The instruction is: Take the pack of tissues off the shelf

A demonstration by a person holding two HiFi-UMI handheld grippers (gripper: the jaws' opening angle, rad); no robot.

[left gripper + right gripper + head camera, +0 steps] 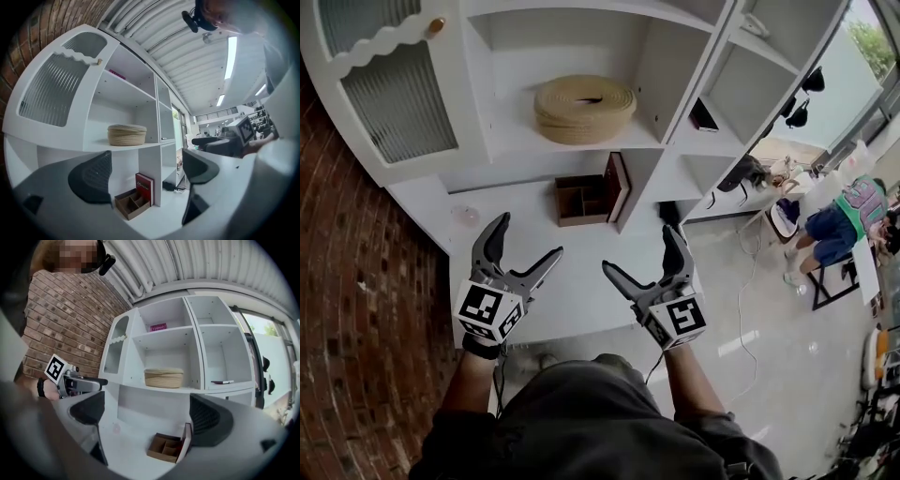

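Above the white bench (572, 300), both tools hang level and side by side, the left gripper (529, 234) at about nine o'clock of the right gripper (639, 248). Each has its jaws spread wide with nothing between them, which suits a reach that has not yet started: neither is close to any shelf.

The shelf unit (197, 333) rises at twelve o'clock from the person. A small pink item lies flat on its upper board, and I take it for the pack of tissues (158, 327). It sits toward the back, at roughly twelve o'clock from the woven basket (584, 108) one level below. The head view cuts off that upper board, so the pack shows only in the two gripper views.

Down on the bench, a brown divided box (579, 200) stands against the back panel with a red book (617, 186) leaning upright at its three o'clock side. A dark flat item (704, 116) lies in the compartment at three o'clock of the basket. None of these blocks the way up.

Because the pack lies high and flat, the next move probably calls for raising one gripper well up and closing on its front edge.
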